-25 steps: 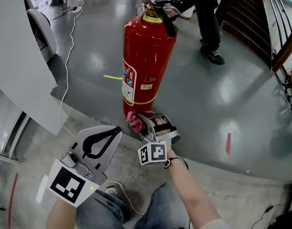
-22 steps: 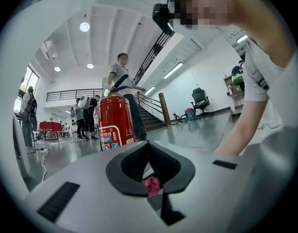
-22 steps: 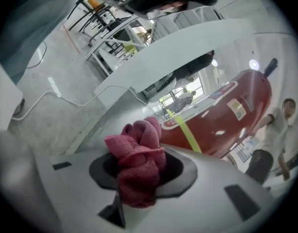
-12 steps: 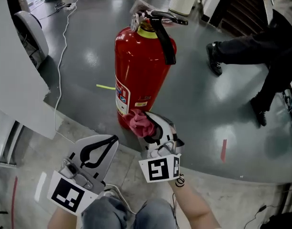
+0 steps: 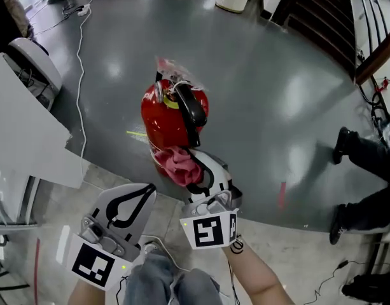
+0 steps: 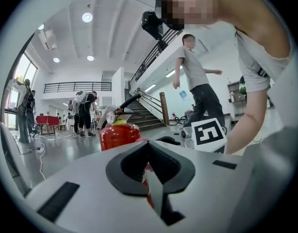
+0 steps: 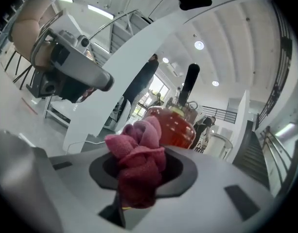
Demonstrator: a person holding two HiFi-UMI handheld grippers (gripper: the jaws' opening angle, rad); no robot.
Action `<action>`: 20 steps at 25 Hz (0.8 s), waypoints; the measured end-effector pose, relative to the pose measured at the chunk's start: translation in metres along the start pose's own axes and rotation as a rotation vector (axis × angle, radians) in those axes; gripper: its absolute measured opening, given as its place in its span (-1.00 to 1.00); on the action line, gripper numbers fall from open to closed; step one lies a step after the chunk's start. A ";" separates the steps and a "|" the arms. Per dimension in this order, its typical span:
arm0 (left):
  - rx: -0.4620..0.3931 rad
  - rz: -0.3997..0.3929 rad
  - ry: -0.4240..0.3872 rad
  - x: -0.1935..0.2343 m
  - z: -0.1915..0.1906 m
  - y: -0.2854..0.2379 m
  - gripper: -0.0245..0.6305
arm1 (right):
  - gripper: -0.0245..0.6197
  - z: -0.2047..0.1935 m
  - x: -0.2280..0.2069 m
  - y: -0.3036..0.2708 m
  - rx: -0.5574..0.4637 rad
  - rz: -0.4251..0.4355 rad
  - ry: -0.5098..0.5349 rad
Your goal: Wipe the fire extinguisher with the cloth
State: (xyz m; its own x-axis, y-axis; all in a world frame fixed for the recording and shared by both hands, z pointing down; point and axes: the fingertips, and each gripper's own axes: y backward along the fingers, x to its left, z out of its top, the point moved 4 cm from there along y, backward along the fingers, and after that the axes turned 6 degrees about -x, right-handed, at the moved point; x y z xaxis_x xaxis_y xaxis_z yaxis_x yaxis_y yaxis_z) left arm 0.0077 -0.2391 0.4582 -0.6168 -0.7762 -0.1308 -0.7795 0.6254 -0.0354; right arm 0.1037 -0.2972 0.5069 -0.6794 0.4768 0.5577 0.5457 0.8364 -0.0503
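**Fire extinguisher and grippers, seen from above.** The red extinguisher stands upright on the grey floor. The right gripper is at the extinguisher's near side, jaws clamped on a bunched pink cloth. The cloth lies against the extinguisher's lower body, below the black handle. The left gripper, jaws together and empty, is nearer the person and apart from the extinguisher.

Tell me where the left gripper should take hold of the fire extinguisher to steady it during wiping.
Probably the black lever handle on top, from above: it is a narrow bar, while the round body of the upright fire extinguisher looks too wide for the jaws. The left gripper is shut, so open it first. The right gripper holds the cloth at the near side.
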 end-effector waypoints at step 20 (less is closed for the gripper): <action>-0.026 0.078 0.032 -0.083 0.337 0.088 -0.90 | -0.49 0.325 -0.119 0.202 -0.147 0.170 -0.526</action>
State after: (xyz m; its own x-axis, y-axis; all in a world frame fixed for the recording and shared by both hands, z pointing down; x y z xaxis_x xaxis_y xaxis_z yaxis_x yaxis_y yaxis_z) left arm 0.0273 -0.0933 0.1324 -0.6790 -0.7273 -0.1000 -0.7310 0.6824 -0.0001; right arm 0.1349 -0.0973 0.1611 -0.7086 0.7029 0.0620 0.7053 0.7081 0.0339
